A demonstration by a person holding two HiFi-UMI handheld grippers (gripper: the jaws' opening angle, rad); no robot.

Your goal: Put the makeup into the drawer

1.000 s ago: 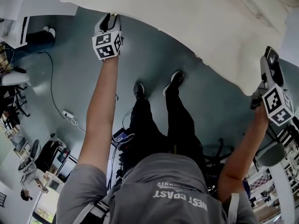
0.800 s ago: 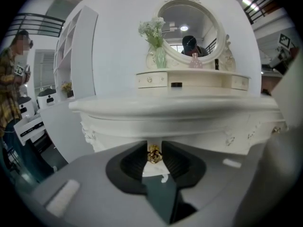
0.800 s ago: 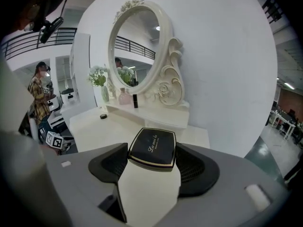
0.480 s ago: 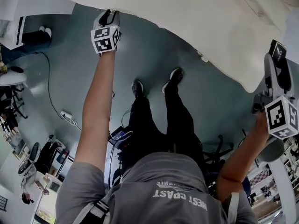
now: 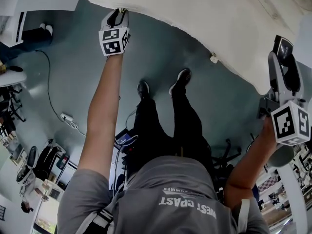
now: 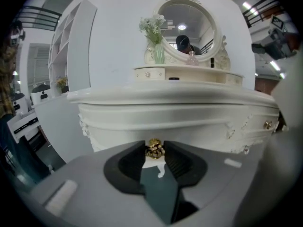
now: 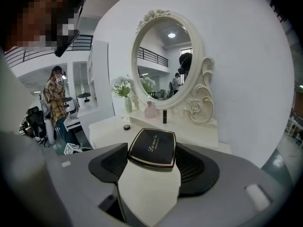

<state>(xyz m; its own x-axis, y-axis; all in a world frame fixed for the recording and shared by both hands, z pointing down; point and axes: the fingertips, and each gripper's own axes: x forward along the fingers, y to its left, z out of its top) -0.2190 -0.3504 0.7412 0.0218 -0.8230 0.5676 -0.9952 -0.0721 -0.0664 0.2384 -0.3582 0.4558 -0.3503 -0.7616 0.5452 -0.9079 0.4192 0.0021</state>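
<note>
Although the compact is already clamped flat between the fingers of the right gripper and held in the air near the tabletop, nothing has yet been put away. The drawer is seen shut, so the task is judged to be at an early stage. The fingers of the left gripper have just been closing. The gold knob on the drawer's front is caught between them, and both of its sides appear to be pressed. What is left, by this reading, is for the drawer to be pulled out by that knob, then for the compact to be carried across, laid inside and let go. By count, two grippers are in use and one compact is held. One knob is gripped, and a second knob is seen further right on the same front. At the far side of the tabletop, one oval mirror, one vase of flowers, one pink bottle and one dark tube are seen. One small round pot lies nearer. Whether the tube and pot are also meant for the drawer cannot be told.
</note>
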